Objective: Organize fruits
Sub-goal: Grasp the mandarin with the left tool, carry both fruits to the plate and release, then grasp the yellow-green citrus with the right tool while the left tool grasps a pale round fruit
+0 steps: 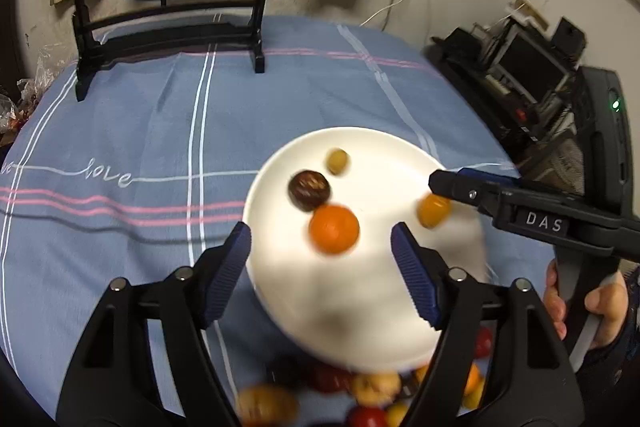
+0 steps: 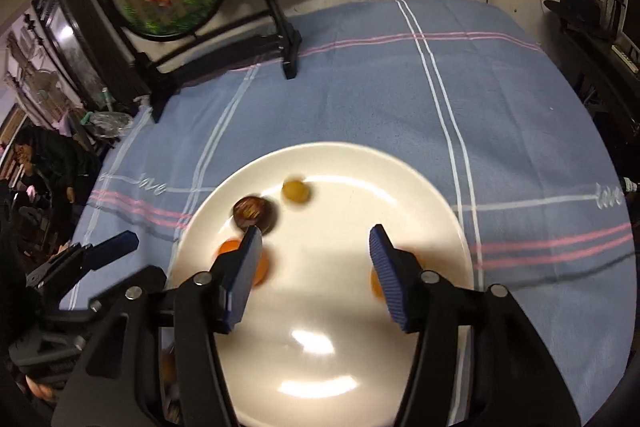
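I angle both grippers down over the plate [image 2: 420, 187]: left gripper [image 1: 320, 247] agape, empty; right gripper [image 2: 316, 255] likewise, orange [image 1: 334, 229] at its nine o'clock.

**Table surface: cloth, plate, stand, loose fruit**

The table is covered by a blue cloth [image 1: 280, 99] with white and pink stripes and the stitched word "love". A white plate [image 1: 360, 299] rests on the cloth toward the near edge, right of centre. A black stand [image 1: 168, 39] holding a round panel is set at the far edge, toward the left corner. Loose fruit [image 1: 360, 387], red, yellow and orange, lies on the cloth at the near edge, just beside the plate; blurred.
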Motion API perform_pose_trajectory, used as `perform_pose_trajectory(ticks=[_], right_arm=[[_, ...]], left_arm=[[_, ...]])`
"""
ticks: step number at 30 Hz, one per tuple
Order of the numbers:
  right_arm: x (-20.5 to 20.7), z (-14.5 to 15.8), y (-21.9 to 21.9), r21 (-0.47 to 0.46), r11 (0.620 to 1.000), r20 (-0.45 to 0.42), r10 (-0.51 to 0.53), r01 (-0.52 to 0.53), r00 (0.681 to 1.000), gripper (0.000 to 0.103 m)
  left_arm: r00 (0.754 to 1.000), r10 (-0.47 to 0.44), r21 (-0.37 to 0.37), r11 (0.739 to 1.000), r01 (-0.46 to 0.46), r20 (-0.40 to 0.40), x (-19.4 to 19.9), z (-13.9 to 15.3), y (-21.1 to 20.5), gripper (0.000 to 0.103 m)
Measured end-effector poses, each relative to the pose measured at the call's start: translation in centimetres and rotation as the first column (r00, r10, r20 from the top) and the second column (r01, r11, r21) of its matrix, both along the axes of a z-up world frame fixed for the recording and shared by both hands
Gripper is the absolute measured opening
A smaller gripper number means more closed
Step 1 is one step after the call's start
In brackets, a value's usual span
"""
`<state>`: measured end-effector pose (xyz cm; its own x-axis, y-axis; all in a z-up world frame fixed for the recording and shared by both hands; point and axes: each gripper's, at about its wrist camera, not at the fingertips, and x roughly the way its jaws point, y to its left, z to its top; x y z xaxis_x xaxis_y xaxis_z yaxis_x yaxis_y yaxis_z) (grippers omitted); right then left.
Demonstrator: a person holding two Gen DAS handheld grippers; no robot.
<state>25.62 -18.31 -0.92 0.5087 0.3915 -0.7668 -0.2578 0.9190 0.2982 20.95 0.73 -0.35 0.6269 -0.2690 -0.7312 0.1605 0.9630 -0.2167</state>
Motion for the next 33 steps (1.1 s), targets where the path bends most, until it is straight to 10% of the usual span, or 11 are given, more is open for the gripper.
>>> perform_pose_trajectory(ticks=[19, 33], right_arm=[[-19.9, -2.8, -0.8, -0.134, 0.990, 0.038, 0.040, -0.034, 0.999, 0.059], [-21.5, -7.1, -1.8, -0.163, 0.986, 0.023, -0.008, 0.012, 1.000, 0.059]], left_arm=[[0.997, -0.001, -0.019, 1.000, 0.002, 0.073, -16.5, -2.9, 0.8, 0.085], [0.989, 0.137, 0.012, 0.990, -0.137, 0.048, -19.7, -4.4, 6.1, 0.087]])
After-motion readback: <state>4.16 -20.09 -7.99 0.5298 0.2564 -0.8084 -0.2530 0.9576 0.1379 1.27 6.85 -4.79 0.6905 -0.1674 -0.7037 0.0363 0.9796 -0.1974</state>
